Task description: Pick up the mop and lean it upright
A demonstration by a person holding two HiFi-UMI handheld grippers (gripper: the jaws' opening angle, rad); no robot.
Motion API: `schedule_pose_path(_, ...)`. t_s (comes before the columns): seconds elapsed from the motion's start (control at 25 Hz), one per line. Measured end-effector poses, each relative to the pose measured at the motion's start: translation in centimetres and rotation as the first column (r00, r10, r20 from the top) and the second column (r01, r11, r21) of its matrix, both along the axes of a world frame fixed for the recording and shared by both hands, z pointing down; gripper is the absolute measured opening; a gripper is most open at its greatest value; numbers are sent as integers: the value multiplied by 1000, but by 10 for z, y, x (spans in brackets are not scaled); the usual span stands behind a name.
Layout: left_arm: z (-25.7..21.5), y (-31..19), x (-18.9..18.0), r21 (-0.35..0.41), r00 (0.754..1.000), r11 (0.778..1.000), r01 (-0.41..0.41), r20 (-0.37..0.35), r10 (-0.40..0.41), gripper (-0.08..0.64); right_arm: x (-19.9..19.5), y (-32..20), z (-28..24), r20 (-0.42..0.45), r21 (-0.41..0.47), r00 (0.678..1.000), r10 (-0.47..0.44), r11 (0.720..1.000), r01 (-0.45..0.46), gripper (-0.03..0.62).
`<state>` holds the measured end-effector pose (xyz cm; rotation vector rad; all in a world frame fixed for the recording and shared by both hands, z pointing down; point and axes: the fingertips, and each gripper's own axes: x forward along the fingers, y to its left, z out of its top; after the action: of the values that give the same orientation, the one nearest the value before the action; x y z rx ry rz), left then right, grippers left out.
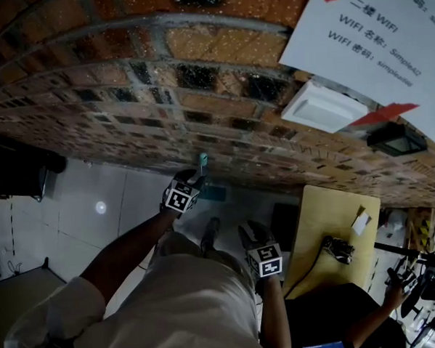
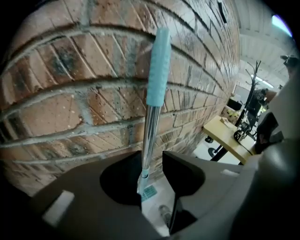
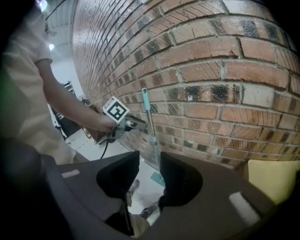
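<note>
Mop [image 2: 149, 133] stands nearly upright, its teal grip [image 2: 158, 65] against the brick wall [image 1: 125, 80] and its head on the tile floor [image 1: 118, 211] at the wall's foot. Left gripper [image 2: 152, 176] open: the pole runs through the gap between its jaws, pads not pressing. Right gripper [image 3: 150, 176] hangs nearer and to the right, jaws apart, nothing in them. Risk: the lean looks steep, so little holds the pole to the wall. A jaw catching it on withdrawal could tip it sideways. Smooth tile may let the head slide out.
</note>
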<state>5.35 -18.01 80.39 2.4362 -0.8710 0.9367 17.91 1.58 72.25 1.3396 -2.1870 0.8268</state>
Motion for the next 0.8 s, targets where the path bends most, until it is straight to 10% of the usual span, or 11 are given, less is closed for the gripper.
schedule_pose_path(0.52,-116,32,-41,94,973,990,104,-214,-82,156,42,-69,-81,-19,207,992,125,971,-119,141)
schedule_pose_path(0.8,-166,34,-53,181,958,969,171,-262,-120,156,63,-67,-126,-88,428,968,235,886,-176,125)
